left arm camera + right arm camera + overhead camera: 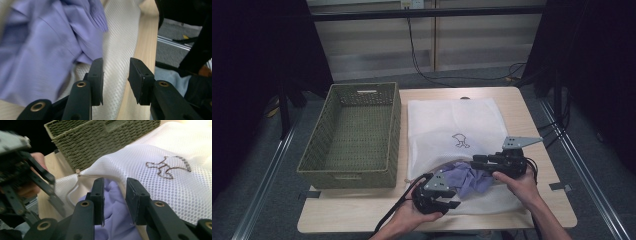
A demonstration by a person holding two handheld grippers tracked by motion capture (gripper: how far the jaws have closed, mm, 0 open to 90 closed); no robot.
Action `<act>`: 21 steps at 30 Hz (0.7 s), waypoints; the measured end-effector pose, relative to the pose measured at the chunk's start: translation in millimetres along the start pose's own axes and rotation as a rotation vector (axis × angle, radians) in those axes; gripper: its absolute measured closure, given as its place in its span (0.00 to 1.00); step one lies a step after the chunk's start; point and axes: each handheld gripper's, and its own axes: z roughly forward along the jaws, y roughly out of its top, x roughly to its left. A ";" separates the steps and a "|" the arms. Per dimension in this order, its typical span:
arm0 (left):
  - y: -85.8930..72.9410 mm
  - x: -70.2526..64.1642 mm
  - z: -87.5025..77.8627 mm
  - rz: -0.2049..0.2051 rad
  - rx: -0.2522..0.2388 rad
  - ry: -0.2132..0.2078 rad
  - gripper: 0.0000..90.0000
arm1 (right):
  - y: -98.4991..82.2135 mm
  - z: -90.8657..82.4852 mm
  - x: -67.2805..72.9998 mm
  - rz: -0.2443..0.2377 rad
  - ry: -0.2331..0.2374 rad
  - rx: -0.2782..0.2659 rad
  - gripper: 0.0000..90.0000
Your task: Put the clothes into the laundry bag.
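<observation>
In the high view, the left gripper point(443, 198) sits at the near edge of a white mesh laundry bag point(452, 125), and the right gripper point(482, 161) lies over the bag's near right part; between the two claws a purple garment point(469, 179) bulges from the bag's opening. A green woven basket point(354, 135) stands beyond and to the left of both claws on the wooden table point(537, 135). In the left gripper view, the jaws stand apart with nothing between them; bag mesh lies beyond the gap, and the garment just beside the left jaw. In the right gripper view, the jaws stand narrowly apart, with purple cloth and the bag's rim in the gap; whether the pads press it I cannot tell.
</observation>
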 end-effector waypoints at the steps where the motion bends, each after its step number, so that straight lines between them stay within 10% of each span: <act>1: -0.8 -2.0 2.2 0.008 0.019 0.003 0.72 | -1.0 0.7 0.9 -0.008 0.001 0.011 0.77; 9: -7.1 -12.9 28.8 0.034 0.055 -0.045 0.76 | -10.6 3.4 10.3 -0.020 0.030 0.042 0.81; 21: -10.2 -12.4 39.1 0.077 0.071 0.035 0.66 | -21.9 16.1 24.9 -0.065 0.079 0.130 0.85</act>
